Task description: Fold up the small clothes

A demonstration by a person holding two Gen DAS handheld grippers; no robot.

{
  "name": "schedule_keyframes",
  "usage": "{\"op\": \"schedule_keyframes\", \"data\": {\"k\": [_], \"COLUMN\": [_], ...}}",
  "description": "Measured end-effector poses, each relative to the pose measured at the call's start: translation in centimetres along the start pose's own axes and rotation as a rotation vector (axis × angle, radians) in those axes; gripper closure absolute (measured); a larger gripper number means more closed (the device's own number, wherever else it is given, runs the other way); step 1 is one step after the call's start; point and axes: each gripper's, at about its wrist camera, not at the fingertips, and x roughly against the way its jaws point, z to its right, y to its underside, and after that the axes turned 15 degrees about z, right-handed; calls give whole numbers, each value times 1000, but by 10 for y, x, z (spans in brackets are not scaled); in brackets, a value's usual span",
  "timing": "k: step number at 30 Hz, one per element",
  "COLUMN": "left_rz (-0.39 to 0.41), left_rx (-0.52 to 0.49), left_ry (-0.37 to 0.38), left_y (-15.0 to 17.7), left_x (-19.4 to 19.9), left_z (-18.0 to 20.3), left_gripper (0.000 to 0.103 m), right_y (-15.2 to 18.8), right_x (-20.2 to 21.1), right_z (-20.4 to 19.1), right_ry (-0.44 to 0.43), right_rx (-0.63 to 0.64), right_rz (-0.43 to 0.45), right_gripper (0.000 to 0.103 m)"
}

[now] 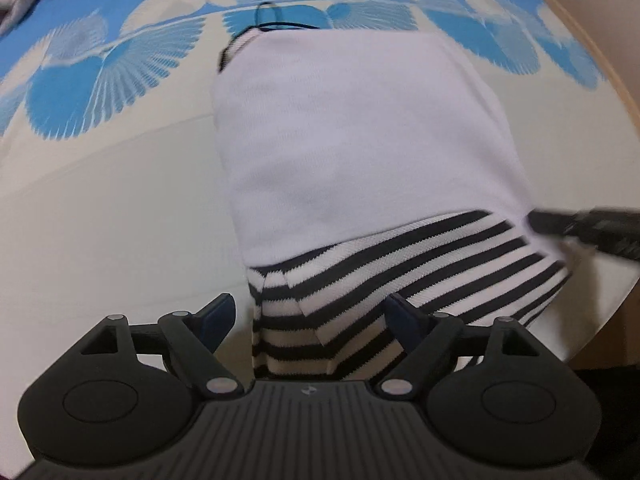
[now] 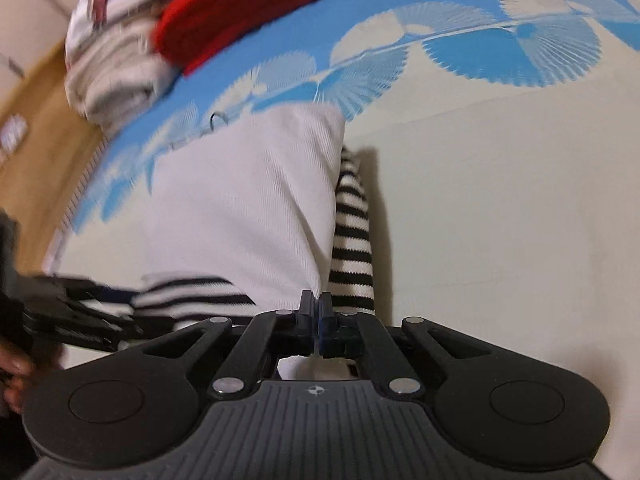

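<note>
A white garment [image 1: 360, 140] with black-and-white striped parts [image 1: 380, 280] lies flat on the blue and cream patterned sheet [image 1: 100, 200]. My left gripper [image 1: 310, 308] points down over the near striped end; it is open, with striped cloth between its fingers and its left finger off the cloth. My right gripper [image 2: 319, 312] is shut on the near edge of the white garment [image 2: 248, 208], with white cloth showing under its fingers. A striped sleeve [image 2: 352, 240] runs along the garment's right side. In the left wrist view the right gripper [image 1: 580, 228] meets the garment's right corner.
A pile of clothes sits at the sheet's far end, with a red knit piece [image 2: 240, 12] and a grey-white one [image 2: 116, 76]. A thin black cord loop [image 1: 272, 16] lies by the garment's far edge. The bed's edge [image 1: 624, 80] curves close on the right.
</note>
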Motion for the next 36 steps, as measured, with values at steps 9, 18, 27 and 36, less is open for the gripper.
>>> {"op": "schedule_keyframes", "data": {"k": [9, 18, 27, 36], "left_rz": [-36, -21, 42, 80], "left_rx": [-58, -3, 65, -31], "left_ry": [29, 2, 16, -51], "left_y": [11, 10, 16, 10], "left_x": [7, 9, 36, 33], "left_z": [-14, -21, -18, -6], "left_gripper": [18, 18, 18, 17], "right_y": [-5, 21, -7, 16], "right_x": [5, 19, 92, 23], "right_z": [4, -3, 18, 13], "right_ry": [-73, -126, -331, 17], "right_rx": [-62, 44, -113, 43], "right_rz": [24, -74, 140, -186], "right_gripper": [67, 63, 96, 96]}}
